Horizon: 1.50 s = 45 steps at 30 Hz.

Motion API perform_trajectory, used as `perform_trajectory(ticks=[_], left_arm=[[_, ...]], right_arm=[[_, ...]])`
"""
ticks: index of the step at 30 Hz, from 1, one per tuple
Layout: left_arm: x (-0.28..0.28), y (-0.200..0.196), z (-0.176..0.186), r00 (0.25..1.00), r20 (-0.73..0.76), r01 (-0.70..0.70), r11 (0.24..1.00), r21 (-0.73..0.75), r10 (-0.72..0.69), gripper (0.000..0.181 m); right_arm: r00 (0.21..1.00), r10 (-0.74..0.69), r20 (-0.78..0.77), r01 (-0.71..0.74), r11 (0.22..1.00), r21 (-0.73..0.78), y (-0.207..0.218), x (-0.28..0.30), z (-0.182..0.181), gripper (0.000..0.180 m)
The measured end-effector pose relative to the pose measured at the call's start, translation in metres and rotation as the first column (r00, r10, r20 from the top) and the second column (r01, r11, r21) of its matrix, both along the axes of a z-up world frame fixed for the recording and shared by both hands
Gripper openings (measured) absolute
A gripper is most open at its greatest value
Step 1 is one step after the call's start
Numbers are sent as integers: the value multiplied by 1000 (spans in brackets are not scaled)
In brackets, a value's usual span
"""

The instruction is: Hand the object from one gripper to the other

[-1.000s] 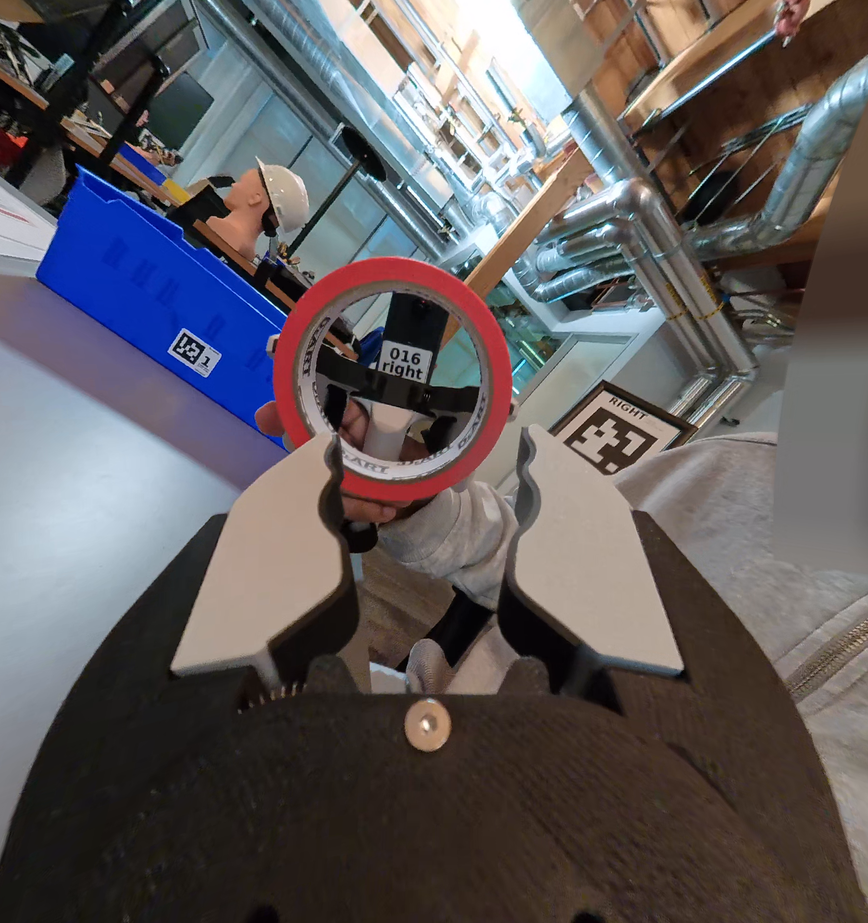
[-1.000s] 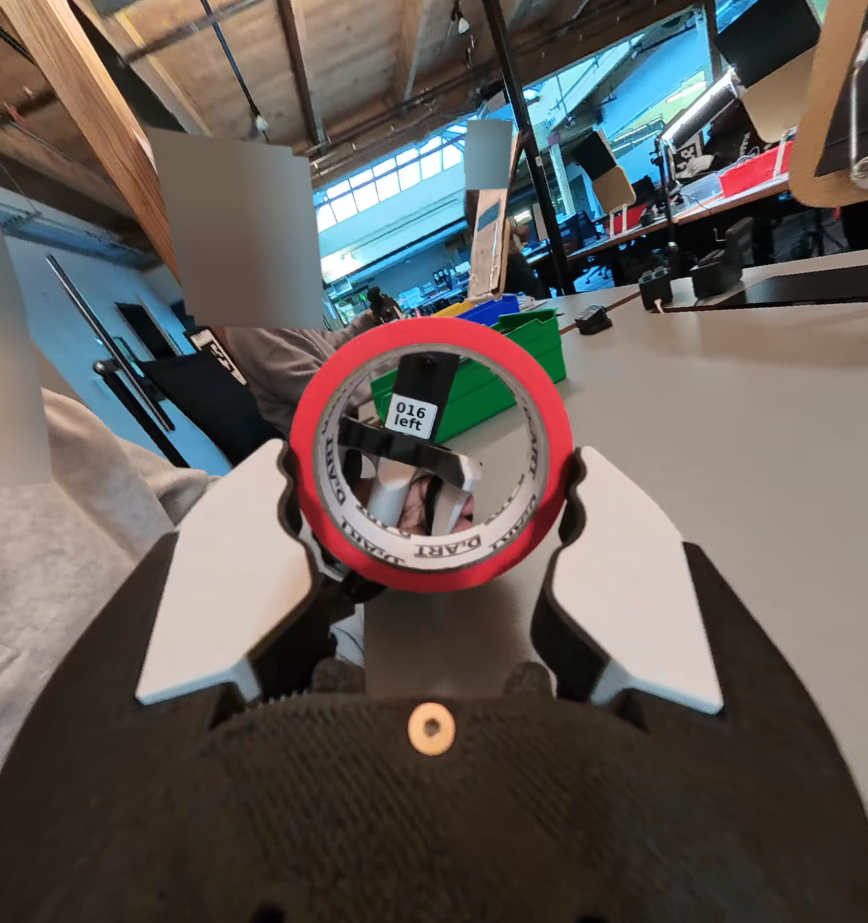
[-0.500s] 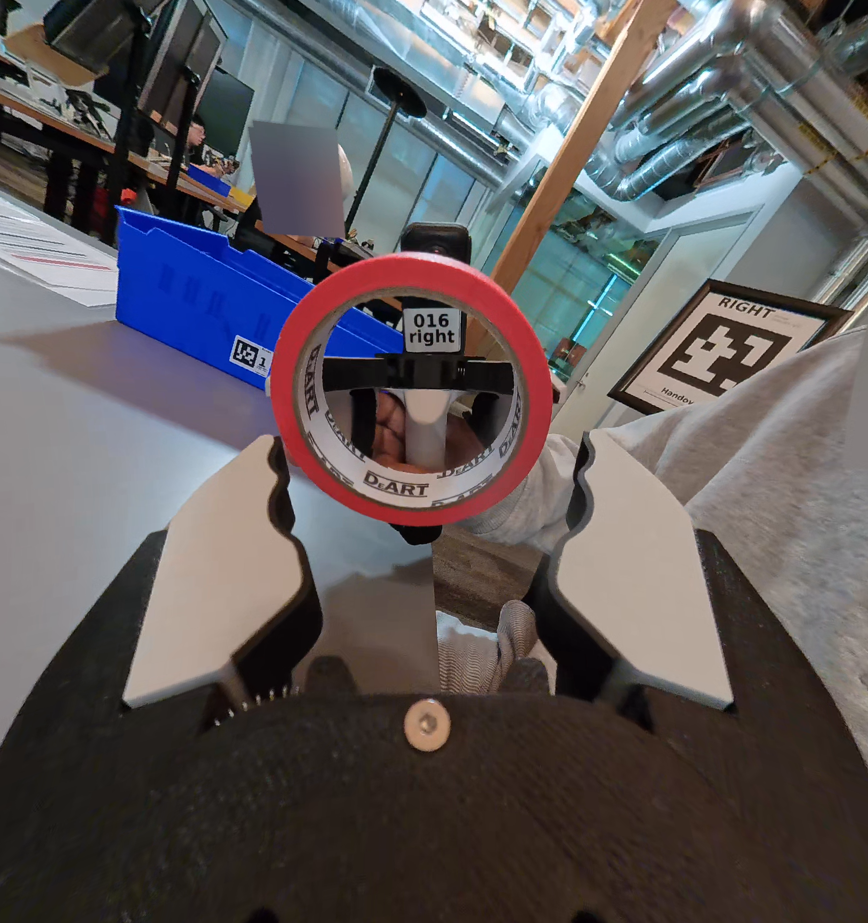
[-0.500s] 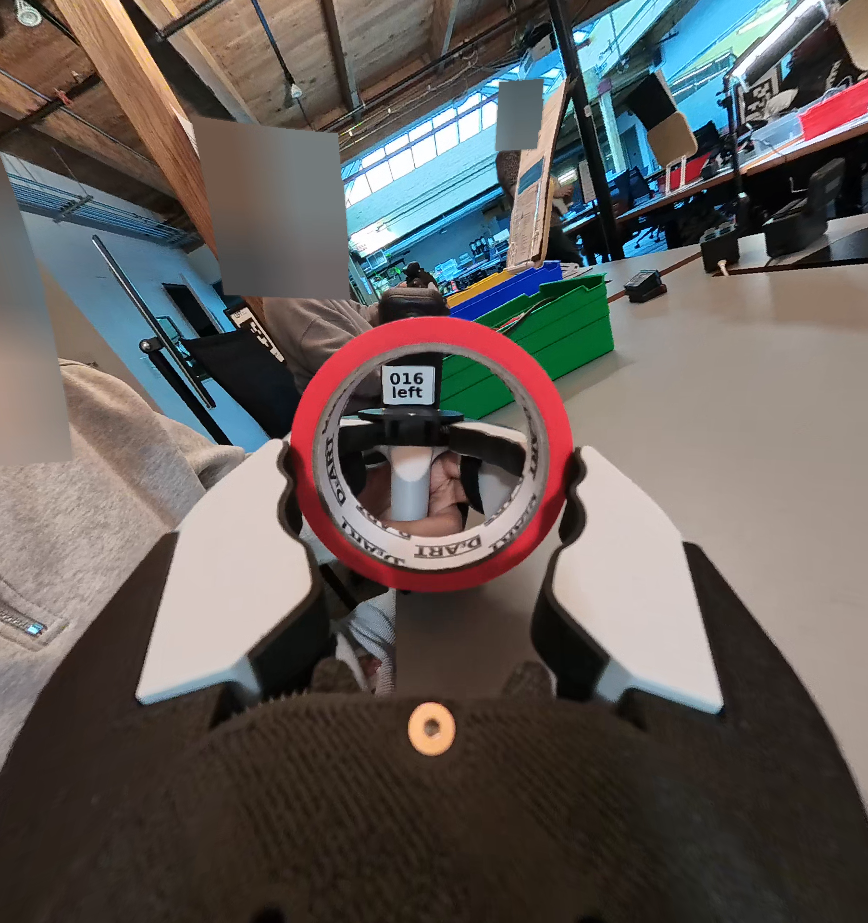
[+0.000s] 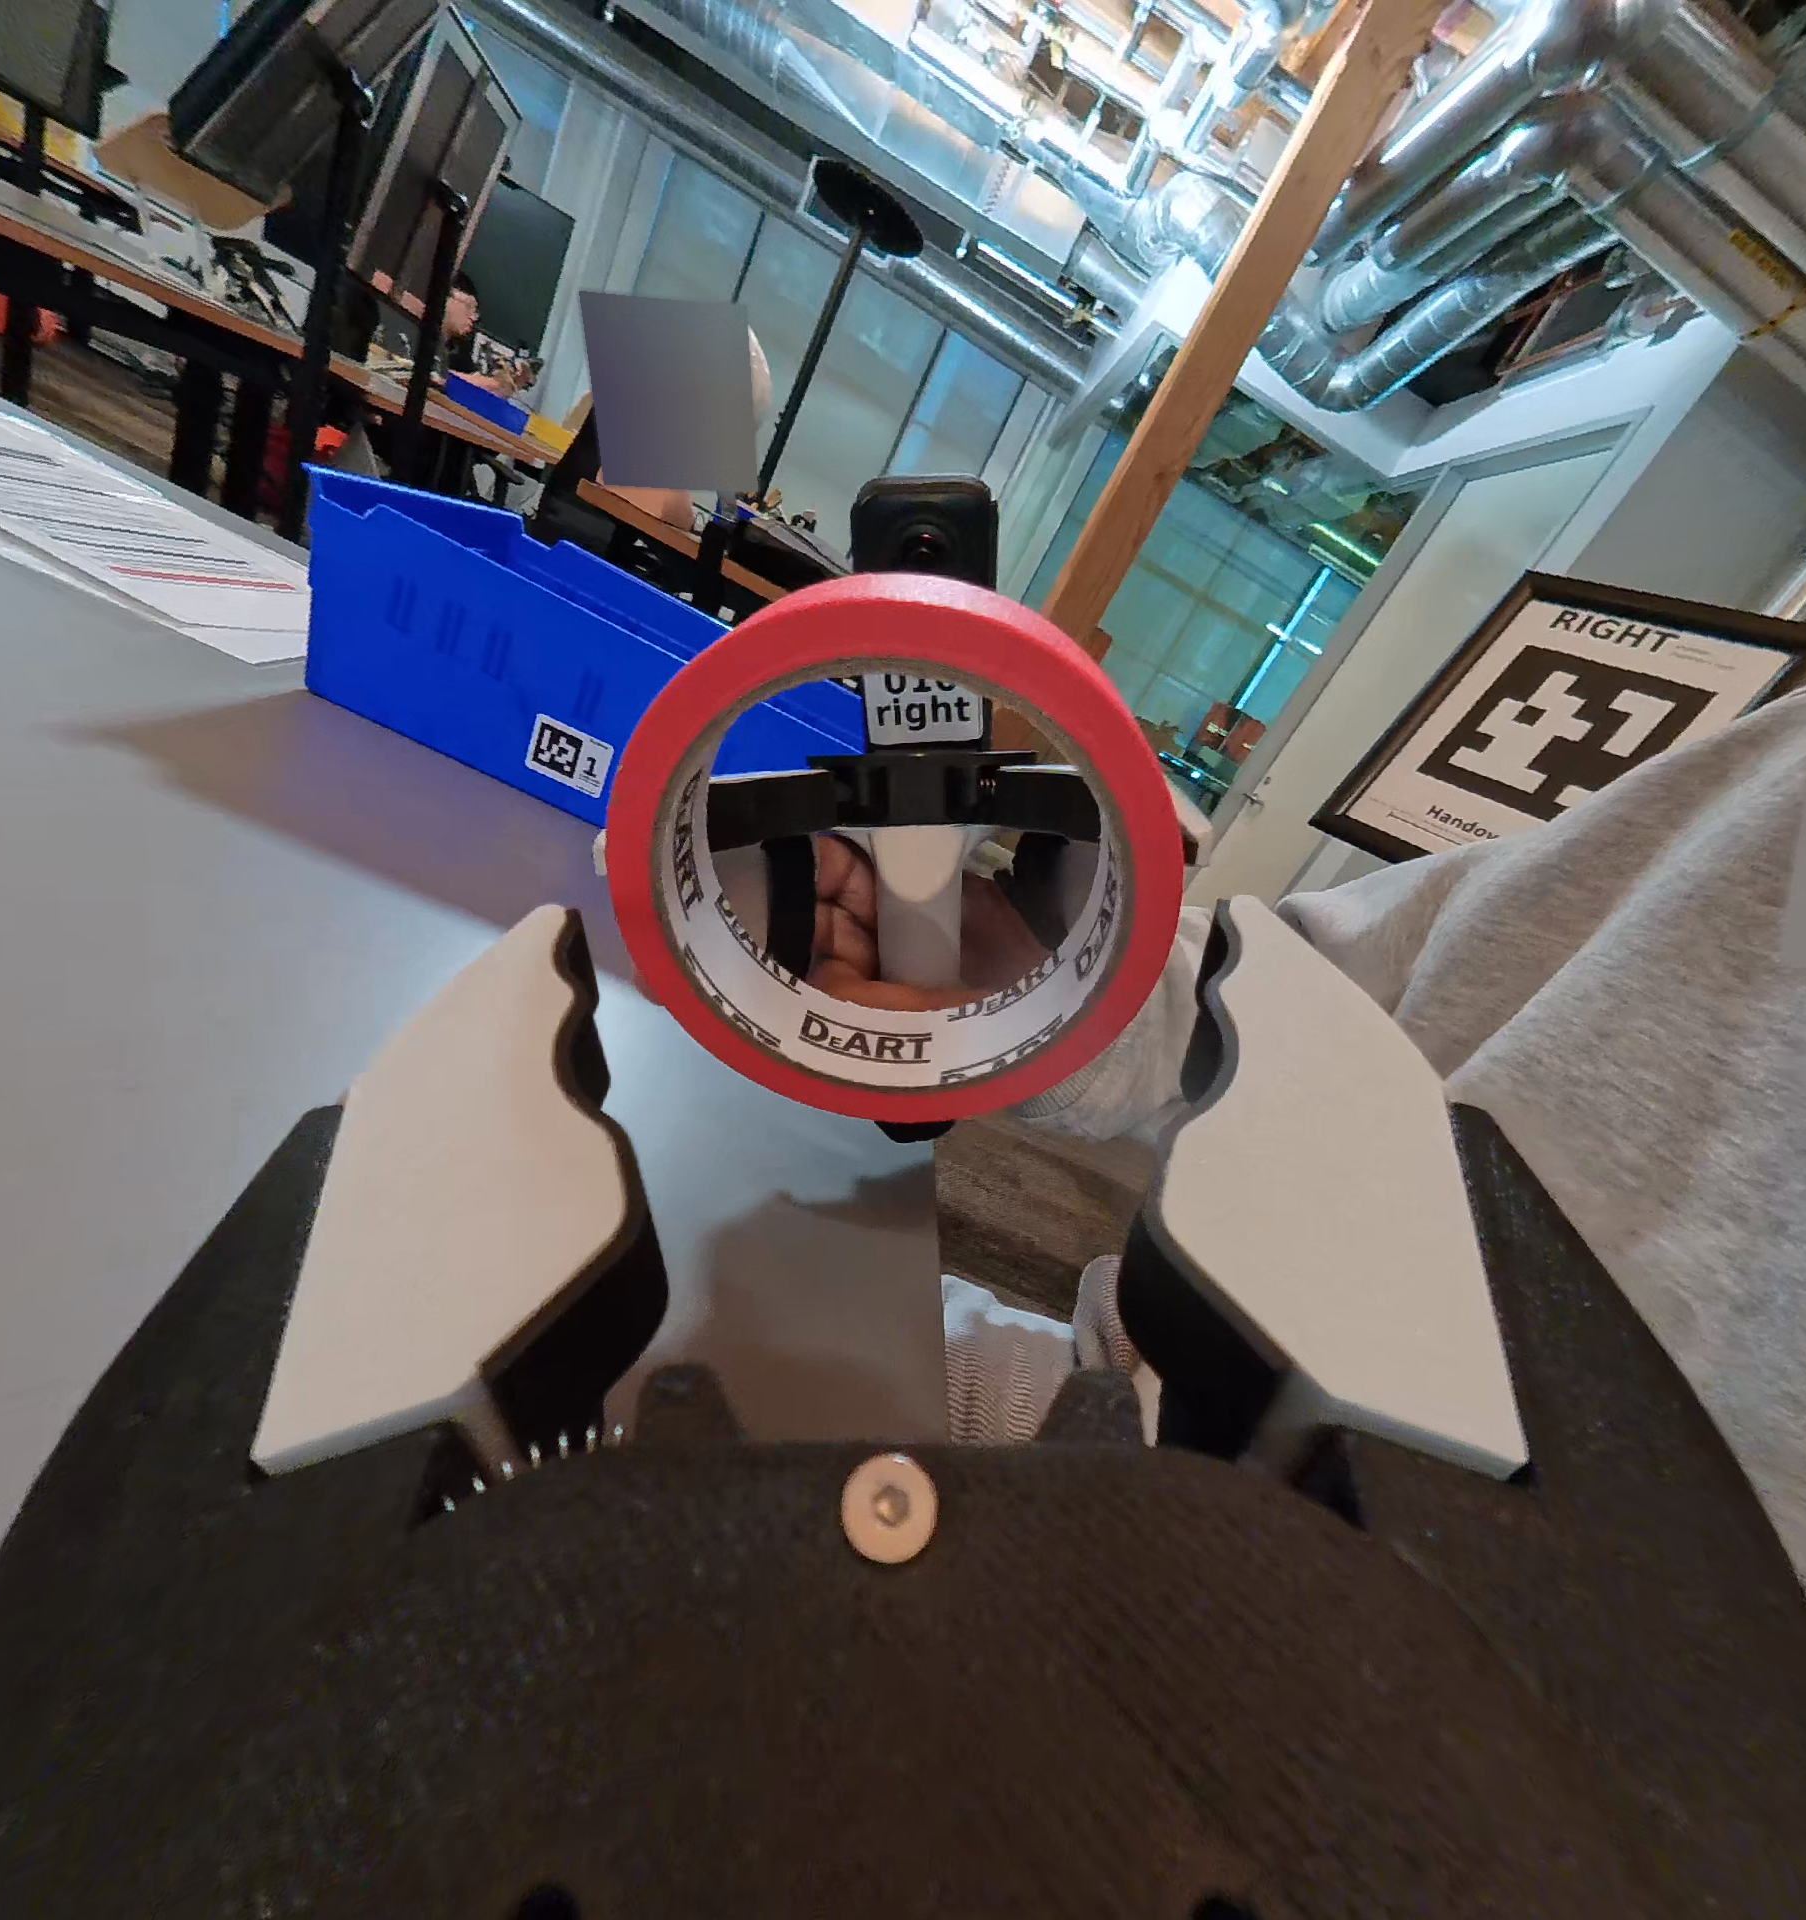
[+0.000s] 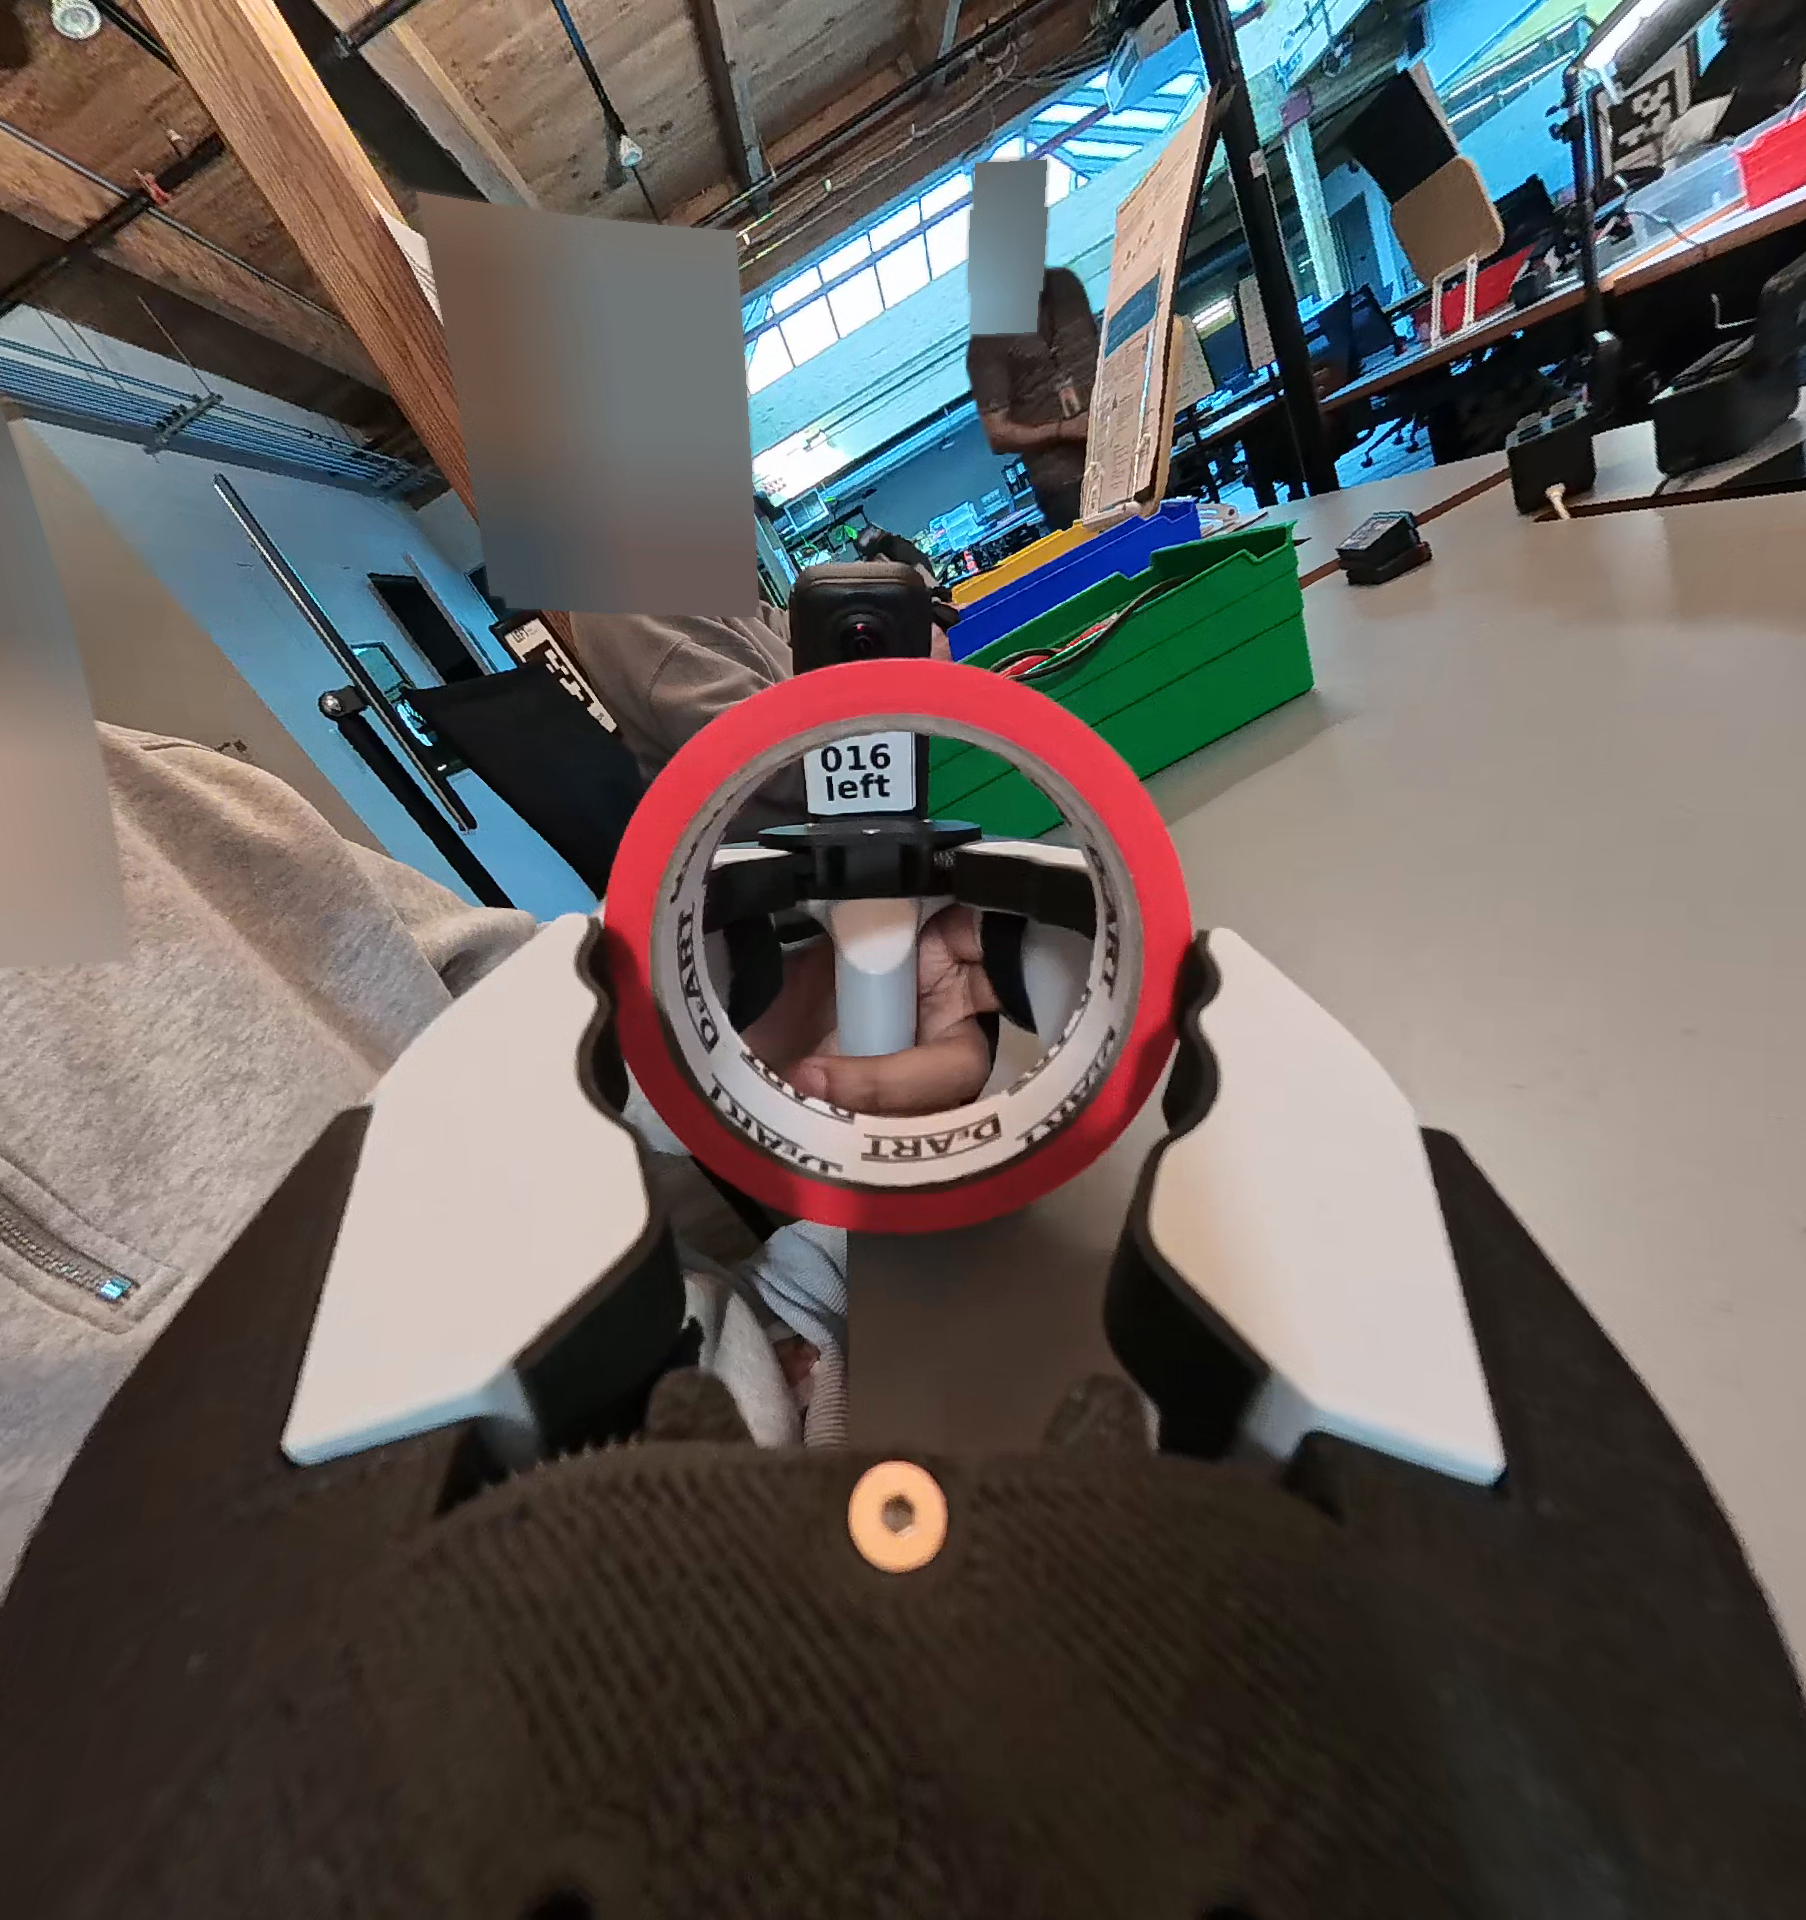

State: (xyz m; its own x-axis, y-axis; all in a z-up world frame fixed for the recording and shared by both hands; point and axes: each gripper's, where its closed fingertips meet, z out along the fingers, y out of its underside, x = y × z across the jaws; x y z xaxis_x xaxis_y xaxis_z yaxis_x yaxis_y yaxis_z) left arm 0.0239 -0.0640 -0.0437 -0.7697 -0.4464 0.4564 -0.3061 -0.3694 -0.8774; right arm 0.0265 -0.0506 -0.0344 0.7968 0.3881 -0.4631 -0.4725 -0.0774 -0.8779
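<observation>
Roll of red tape [image 6: 894,945]: pinched between the right gripper [image 6: 894,997] fingers above the grey table [image 6: 1501,883]; left gripper [image 5: 894,997] spread, just short of the tape, handover pending.

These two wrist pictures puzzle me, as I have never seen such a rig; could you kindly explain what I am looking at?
There is no robot here: a person holds a hand-operated two-finger gripper in each hand, and a wide-angle camera on each looks forward along its fingers. The black body and pale fingers at the bottom of each picture belong to that view's own gripper. In the right wrist view, the right gripper is shut on a red roll of tape, its fingers pressing both sides. In the left wrist view, the left gripper is open, its fingers clear of the same roll. The two grippers face each other over a grey table, which carries a blue bin and a green bin.
</observation>
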Motion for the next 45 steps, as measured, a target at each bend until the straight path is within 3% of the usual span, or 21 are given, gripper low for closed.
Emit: perform_trajectory(ticks=[7, 32, 42, 43, 44, 45], left_arm=[[2, -3, -4, 1000, -15, -9, 1000, 18, 9, 118], [1, -1, -1, 1000, 14, -18, 999, 26, 17, 107], [11, 18, 3, 997, -65, -44, 991, -124, 36, 105], [10, 23, 3, 997, -73, -49, 988, -143, 38, 69], [8, 32, 6, 997, -66, -53, 982, -180, 42, 3], [13, 45, 6, 992, -84, -107, 964, -242, 90, 0]], right_arm=[[1000, 9, 7, -9, 1000, 0, 1, -3, -1, 104], [999, 28, -18, -27, 999, 19, 5, -8, -4, 105], [994, -97, -46, 101, 990, 96, -1, 22, 6, 103], [994, -104, -37, 108, 989, 99, 0, 23, 5, 104], [994, -105, -26, 107, 990, 96, 0, 23, 4, 104], [994, -105, -5, 105, 991, 81, 1, 21, 1, 103]])
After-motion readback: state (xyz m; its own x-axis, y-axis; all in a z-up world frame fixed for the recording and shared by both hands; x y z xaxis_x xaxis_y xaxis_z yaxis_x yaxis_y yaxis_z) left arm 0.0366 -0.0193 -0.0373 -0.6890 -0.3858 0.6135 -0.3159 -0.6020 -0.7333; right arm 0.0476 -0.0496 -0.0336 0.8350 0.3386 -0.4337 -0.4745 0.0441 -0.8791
